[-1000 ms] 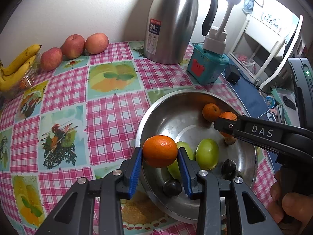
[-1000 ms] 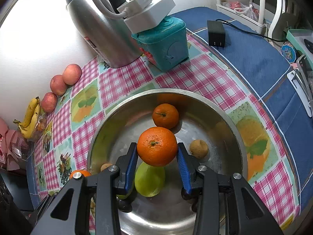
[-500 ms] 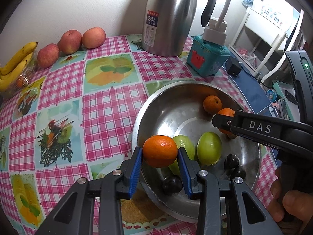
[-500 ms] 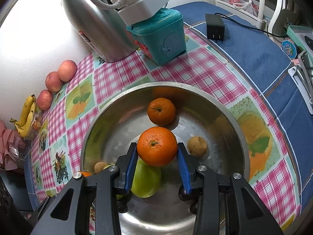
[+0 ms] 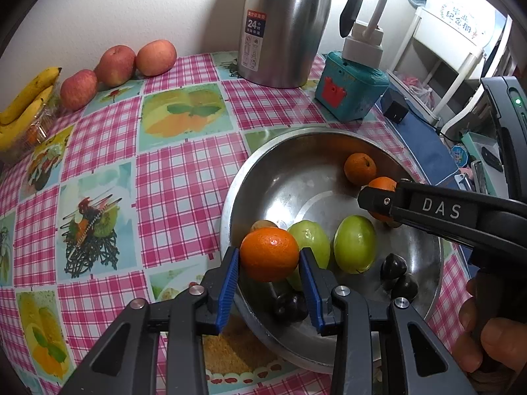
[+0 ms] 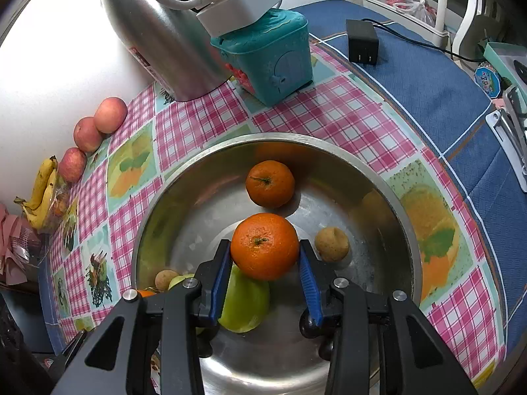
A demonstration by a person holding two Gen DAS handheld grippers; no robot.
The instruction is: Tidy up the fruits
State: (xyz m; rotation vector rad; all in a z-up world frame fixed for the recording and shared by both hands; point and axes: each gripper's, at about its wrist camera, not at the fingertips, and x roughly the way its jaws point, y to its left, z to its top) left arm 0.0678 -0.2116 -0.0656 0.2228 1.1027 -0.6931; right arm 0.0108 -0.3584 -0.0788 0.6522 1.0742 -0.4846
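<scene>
Far left by the wall: bananas [image 5: 24, 105] and 3 apples [image 5: 116, 65], well apart from everything else. Open checked tablecloth [image 5: 184, 177] between them and the steel bowl [image 5: 250, 177], so plenty of free room on that side. Left gripper [image 5: 268, 260] clamped on an orange [image 5: 269, 254], held above the bowl's near-left rim, nearer the open cloth than its partner. Just right, in the bowl: 2 green fruits [image 5: 354, 244], dark chestnut-like pieces [image 5: 392, 266], a loose orange [image 5: 359, 168]. Right gripper [image 6: 265, 256] likewise shut around a second orange [image 6: 264, 246], over mid-bowl, pointing steeply down. Further right: teal box [image 6: 270, 56], thermos [image 6: 158, 29], crowding the far rim.
</scene>
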